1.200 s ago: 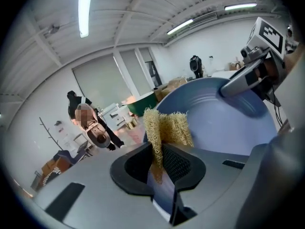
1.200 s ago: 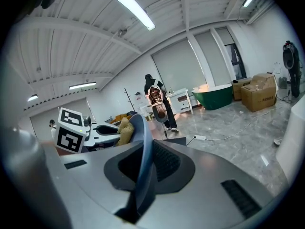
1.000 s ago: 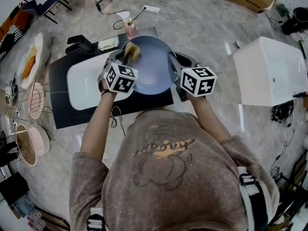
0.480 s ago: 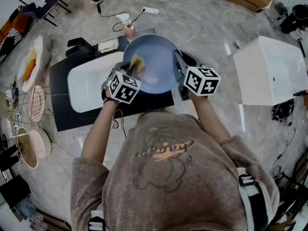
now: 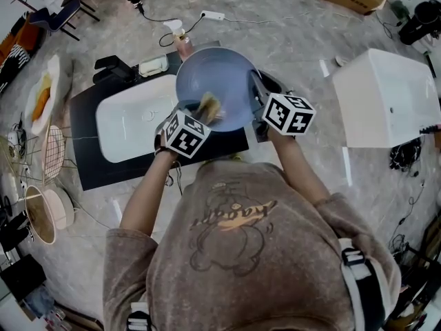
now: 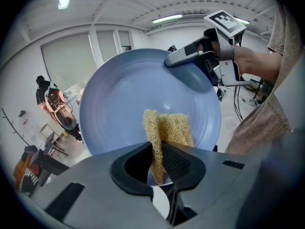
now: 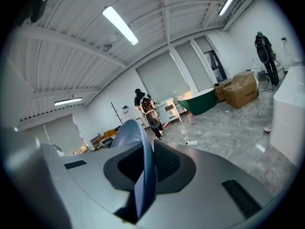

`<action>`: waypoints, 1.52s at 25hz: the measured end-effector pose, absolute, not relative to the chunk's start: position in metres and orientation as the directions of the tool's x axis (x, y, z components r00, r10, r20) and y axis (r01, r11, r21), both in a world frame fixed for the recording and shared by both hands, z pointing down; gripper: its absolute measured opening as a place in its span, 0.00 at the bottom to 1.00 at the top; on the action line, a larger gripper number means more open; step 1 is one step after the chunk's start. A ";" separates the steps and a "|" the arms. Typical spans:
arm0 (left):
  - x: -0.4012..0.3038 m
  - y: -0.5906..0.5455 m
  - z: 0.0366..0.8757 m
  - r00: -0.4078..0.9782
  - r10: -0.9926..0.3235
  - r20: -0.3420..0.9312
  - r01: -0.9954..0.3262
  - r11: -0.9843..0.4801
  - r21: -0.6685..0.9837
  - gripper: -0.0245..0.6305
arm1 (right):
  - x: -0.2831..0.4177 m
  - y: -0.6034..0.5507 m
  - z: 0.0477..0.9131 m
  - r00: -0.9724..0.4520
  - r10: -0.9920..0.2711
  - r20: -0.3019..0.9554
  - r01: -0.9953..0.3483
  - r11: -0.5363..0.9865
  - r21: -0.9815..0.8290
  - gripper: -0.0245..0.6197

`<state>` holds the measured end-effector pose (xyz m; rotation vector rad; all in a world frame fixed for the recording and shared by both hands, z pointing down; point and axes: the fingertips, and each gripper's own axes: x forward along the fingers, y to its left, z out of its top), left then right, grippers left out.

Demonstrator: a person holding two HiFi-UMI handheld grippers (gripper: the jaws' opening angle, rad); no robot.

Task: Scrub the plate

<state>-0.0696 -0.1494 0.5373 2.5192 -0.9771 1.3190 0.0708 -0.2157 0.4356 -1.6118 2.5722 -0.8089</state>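
A blue plate (image 5: pixel 222 74) is held tilted on edge over the counter. My right gripper (image 5: pixel 255 88) grips its right rim; the rim (image 7: pixel 138 142) runs between the jaws and the pads touch it, while the jaws are opening slightly. My left gripper (image 5: pixel 203 114) is shut on a yellow mesh scrubber (image 5: pixel 209 106). The scrubber (image 6: pixel 170 128) lies against the plate's lower face (image 6: pixel 119 99), near its bottom edge. In the left gripper view the right gripper (image 6: pixel 190 61) clamps the plate's upper right rim.
Below the plate are a white sink basin (image 5: pixel 127 126) set in a black counter (image 5: pixel 89 164), a soap dish (image 5: pixel 154 64) and a bottle (image 5: pixel 182 43). A white tub (image 5: pixel 386 102) stands at the right. A wire rack (image 5: pixel 52 147) and a bowl (image 5: pixel 38 209) lie on the floor at the left.
My left gripper has dragged the scrubber across the plate from its upper left down to its lower middle. The plate and right gripper shifted slightly upward.
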 end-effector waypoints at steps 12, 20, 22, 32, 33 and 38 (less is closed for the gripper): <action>-0.028 -0.125 0.539 0.498 -0.390 0.775 -0.527 -0.845 -0.087 0.14 | 0.063 -0.213 0.432 -0.471 -0.848 0.244 -0.828 0.329 -0.455 0.10; -0.017 -0.125 0.531 0.519 -0.417 0.746 -0.543 -0.835 -0.090 0.14 | 0.063 -0.212 0.436 -0.461 -0.853 0.246 -0.823 0.307 -0.478 0.10; -0.013 -0.126 0.526 0.531 -0.429 0.731 -0.545 -0.833 -0.093 0.14 | 0.061 -0.211 0.437 -0.464 -0.851 0.247 -0.818 0.305 -0.488 0.10; -0.003 -0.142 0.499 0.533 -0.506 0.679 -0.548 -0.817 -0.179 0.14 | 0.049 -0.206 0.443 -0.499 -0.826 0.262 -0.806 0.331 -0.491 0.10; -0.004 -0.145 0.497 0.525 -0.517 0.676 -0.549 -0.813 -0.196 0.14 | 0.048 -0.205 0.444 -0.504 -0.821 0.266 -0.805 0.336 -0.489 0.10; -0.013 -0.165 0.485 0.509 -0.555 0.658 -0.577 -0.787 -0.218 0.14 | 0.042 -0.201 0.448 -0.525 -0.803 0.281 -0.801 0.355 -0.482 0.09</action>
